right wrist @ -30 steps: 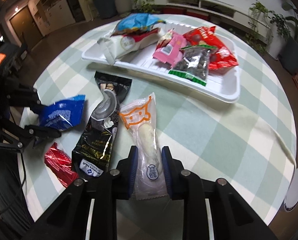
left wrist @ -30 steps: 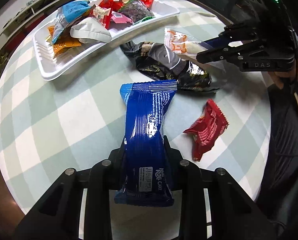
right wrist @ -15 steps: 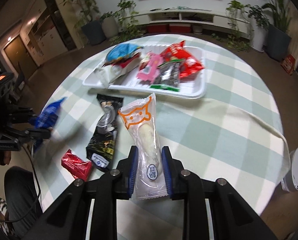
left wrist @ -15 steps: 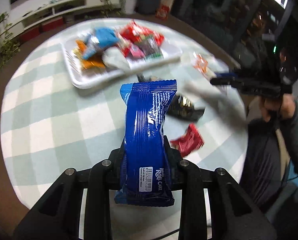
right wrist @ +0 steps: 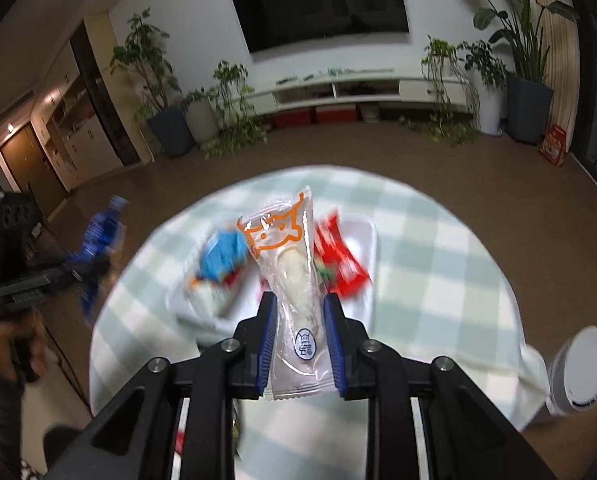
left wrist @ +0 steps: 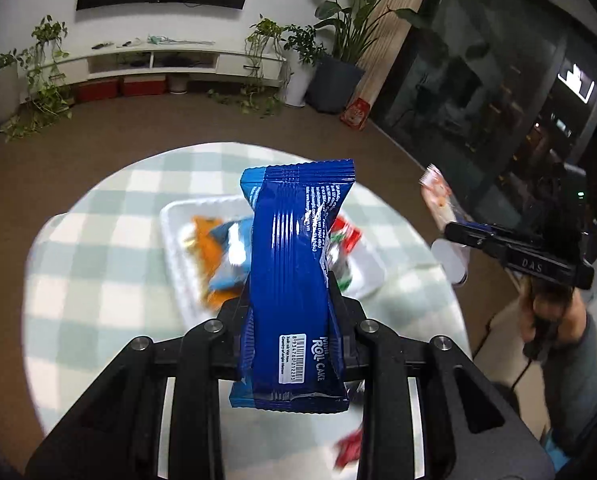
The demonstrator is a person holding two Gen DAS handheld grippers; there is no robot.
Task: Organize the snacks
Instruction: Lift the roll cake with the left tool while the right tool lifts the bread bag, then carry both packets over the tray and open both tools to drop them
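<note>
My left gripper [left wrist: 294,304] is shut on a blue roll cake packet [left wrist: 296,276] and holds it high above the round table. My right gripper [right wrist: 300,310] is shut on a clear packet with an orange cat print [right wrist: 288,264], also high above the table. The white tray [left wrist: 170,220] with several snack packets lies far below; it also shows in the right wrist view [right wrist: 368,236]. Each gripper appears in the other's view: the right one [left wrist: 454,228], the left one [right wrist: 94,268]. A red packet [left wrist: 348,446] lies on the table by my left fingers.
The table has a green and white checked cloth [right wrist: 438,280]. A white cylinder [right wrist: 582,372] stands off the table's right side. Potted plants [right wrist: 526,88] and a low TV cabinet [right wrist: 338,88] line the far wall.
Both grippers have risen far above the table with their packets still held. The table and tray now look much smaller and blurred, and the room's far wall has come into view.
</note>
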